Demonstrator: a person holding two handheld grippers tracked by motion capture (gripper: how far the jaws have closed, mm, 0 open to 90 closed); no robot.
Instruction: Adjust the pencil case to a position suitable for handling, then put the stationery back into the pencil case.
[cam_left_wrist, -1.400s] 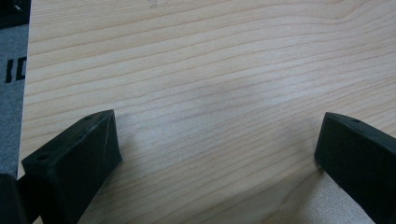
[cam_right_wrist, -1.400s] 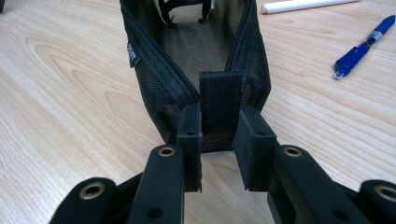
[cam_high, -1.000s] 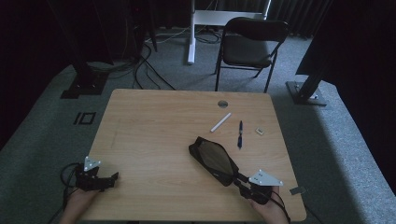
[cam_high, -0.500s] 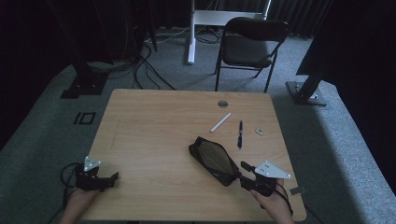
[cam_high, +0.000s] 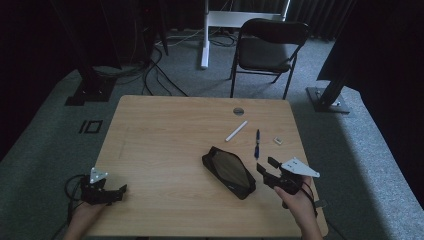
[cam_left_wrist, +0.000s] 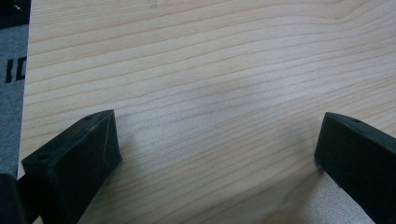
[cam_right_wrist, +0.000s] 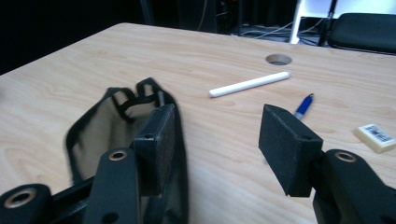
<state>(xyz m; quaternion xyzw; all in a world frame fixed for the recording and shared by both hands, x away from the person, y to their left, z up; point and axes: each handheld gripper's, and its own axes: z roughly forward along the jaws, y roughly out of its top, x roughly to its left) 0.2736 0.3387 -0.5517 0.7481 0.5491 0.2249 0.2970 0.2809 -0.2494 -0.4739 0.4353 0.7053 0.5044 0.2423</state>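
A black zip pouch (cam_high: 229, 171) lies slanted on the wooden table (cam_high: 165, 145), right of centre. My right gripper (cam_high: 266, 166) hovers just off the pouch's near right end. It is open, its jaws have just been opening, and between them is bare table. In the right gripper view the pouch (cam_right_wrist: 93, 135) lies behind the left jaw of my right gripper (cam_right_wrist: 224, 140). My left gripper (cam_high: 119, 192) rests at the table's front left corner. In its own view my left gripper (cam_left_wrist: 219, 154) is open wide over bare wood.
Beyond the pouch lie a white stick (cam_high: 236, 131), a blue pen (cam_high: 257, 144) and a small white eraser (cam_high: 277, 141). A round cable hole (cam_high: 238, 111) sits near the far edge. A black chair (cam_high: 267, 47) stands behind the table.
My right gripper has lifted and drawn to the right, away from the pouch's near end, and its jaws have spread. The left gripper has stayed put.
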